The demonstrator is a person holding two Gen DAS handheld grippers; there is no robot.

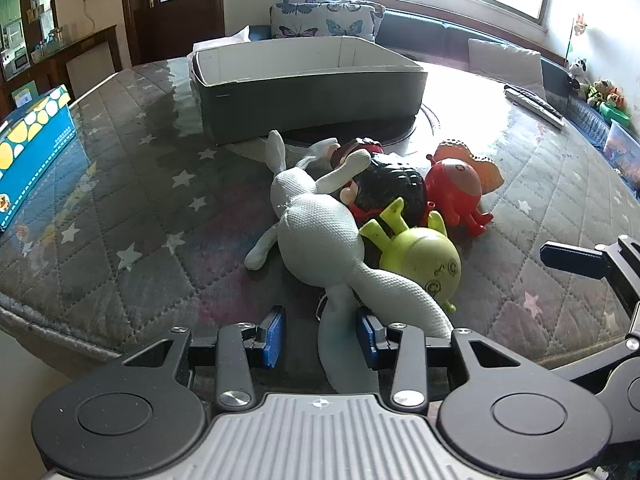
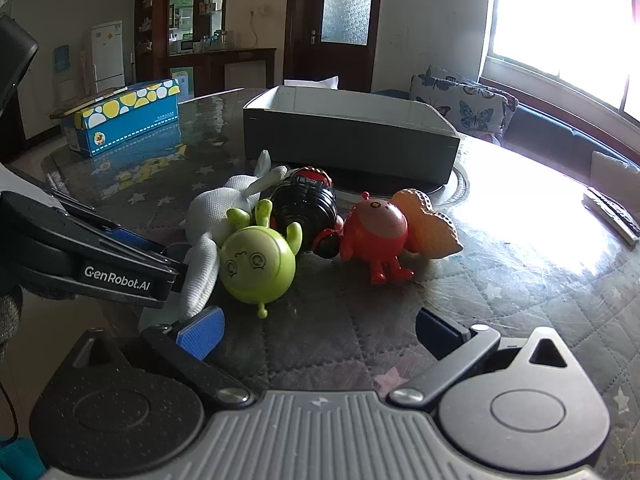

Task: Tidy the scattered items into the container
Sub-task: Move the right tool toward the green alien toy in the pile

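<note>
A pile of toys lies on the table: a white plush rabbit (image 1: 316, 228), a green round toy (image 1: 424, 264), a black and red toy (image 1: 388, 188), and a red toy with an orange wing (image 1: 456, 188). Behind them stands the empty grey box (image 1: 312, 92). My left gripper (image 1: 320, 330) is open, with its jaws on either side of one of the rabbit's long ears, not closed on it. My right gripper (image 2: 320, 330) is open and empty in front of the green toy (image 2: 256, 268) and the red toy (image 2: 376, 236). The rabbit (image 2: 220, 208) and the box (image 2: 352, 144) also show there.
A blue tissue box (image 1: 32, 152) sits at the table's left, also in the right wrist view (image 2: 124, 116). A remote control (image 1: 532, 104) lies at the far right. The table's near edge (image 1: 60, 320) is close to my left gripper. A sofa with butterfly cushions (image 1: 324, 20) is behind.
</note>
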